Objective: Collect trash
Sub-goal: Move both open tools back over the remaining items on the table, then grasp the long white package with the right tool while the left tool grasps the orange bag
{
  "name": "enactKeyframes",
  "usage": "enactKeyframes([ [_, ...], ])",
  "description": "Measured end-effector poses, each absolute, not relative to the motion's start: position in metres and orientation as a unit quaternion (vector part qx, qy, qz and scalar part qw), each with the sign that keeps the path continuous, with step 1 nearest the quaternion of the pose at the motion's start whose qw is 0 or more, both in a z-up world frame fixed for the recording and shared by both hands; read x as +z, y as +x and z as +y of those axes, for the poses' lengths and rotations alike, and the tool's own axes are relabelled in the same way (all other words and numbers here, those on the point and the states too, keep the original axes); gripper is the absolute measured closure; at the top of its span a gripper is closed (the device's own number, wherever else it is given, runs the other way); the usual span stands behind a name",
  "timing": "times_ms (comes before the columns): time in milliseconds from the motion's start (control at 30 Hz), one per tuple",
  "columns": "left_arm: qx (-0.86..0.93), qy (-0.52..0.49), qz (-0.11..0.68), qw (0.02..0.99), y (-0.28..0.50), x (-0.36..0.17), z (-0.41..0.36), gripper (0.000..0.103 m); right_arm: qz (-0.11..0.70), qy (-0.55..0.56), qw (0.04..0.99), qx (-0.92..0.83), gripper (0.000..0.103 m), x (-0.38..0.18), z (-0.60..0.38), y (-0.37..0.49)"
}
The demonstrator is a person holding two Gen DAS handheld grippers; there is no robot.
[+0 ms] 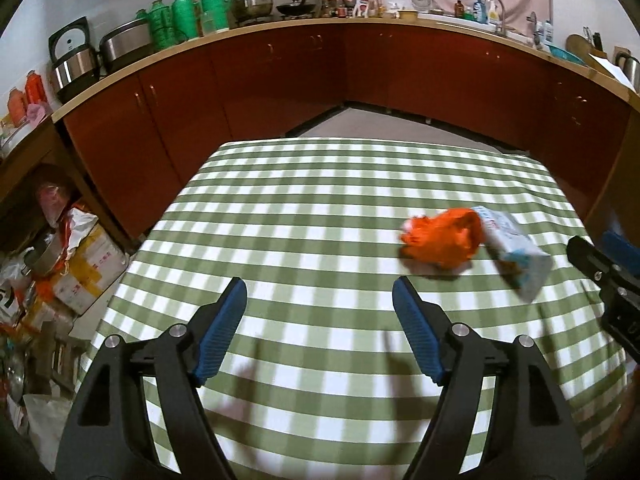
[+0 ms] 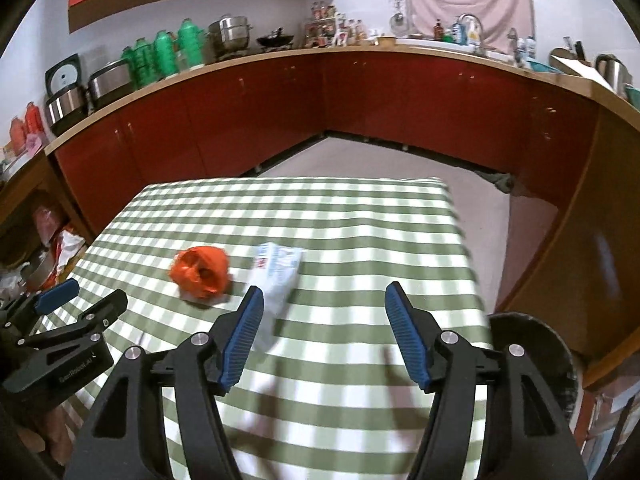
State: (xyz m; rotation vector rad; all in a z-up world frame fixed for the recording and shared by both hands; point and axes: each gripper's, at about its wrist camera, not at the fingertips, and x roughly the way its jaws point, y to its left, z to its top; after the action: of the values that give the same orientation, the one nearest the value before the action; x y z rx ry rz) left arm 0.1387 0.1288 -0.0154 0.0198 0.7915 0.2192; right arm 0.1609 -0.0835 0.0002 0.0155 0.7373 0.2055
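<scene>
A crumpled orange plastic bag [image 1: 442, 240] [image 2: 200, 270] lies on the green-checked tablecloth [image 1: 320, 208] [image 2: 340, 220]. Touching its right side is a white and blue carton [image 1: 516, 250] [image 2: 276, 276], lying flat. My left gripper [image 1: 320, 300] is open above the cloth, nearer than the bag and left of it, holding nothing. My right gripper [image 2: 324, 308] is open too, just right of the carton, with its left finger [image 2: 244, 332] overlapping the carton's near end in view. Each gripper shows at the edge of the other's view: the right gripper [image 1: 612, 276] and the left gripper [image 2: 76, 308].
Red kitchen cabinets [image 1: 280, 76] wrap around behind the table, with pots and green flasks [image 1: 184, 16] on the counter. Boxes and bags [image 1: 76, 264] are piled on the floor at the left. A dark round bin [image 2: 536, 352] stands by the table's right edge.
</scene>
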Motion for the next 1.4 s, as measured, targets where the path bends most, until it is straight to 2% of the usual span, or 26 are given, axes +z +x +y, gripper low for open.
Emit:
enactKeyframes([
  [833,0.117,-0.017,0.399,0.909,0.147,-0.028,0.172,0.028,0.413,-0.021,0.903,0.12,0.041,-0.018,-0.029,0.184],
  [900,0.115,-0.018,0.4,0.909,0.147,-0.029,0.173,0.028,0.418,-0.023,0.9,0.119,0.042,-0.02,-0.029,0.185],
  [1000,0.111,-0.018,0.401,0.909,0.148,-0.03,0.17,0.028,0.427,-0.022,0.896,0.122,0.057,-0.024,-0.028,0.188],
  [1033,0.11,-0.018,0.401,0.909,0.148,-0.031,0.169,0.028,0.43,-0.021,0.894,0.124,0.065,-0.025,-0.027,0.189],
  [1400,0.091,-0.017,0.399,0.912,0.155,-0.028,0.149,0.028,0.412,-0.018,0.904,0.114,0.066,-0.018,-0.044,0.189],
])
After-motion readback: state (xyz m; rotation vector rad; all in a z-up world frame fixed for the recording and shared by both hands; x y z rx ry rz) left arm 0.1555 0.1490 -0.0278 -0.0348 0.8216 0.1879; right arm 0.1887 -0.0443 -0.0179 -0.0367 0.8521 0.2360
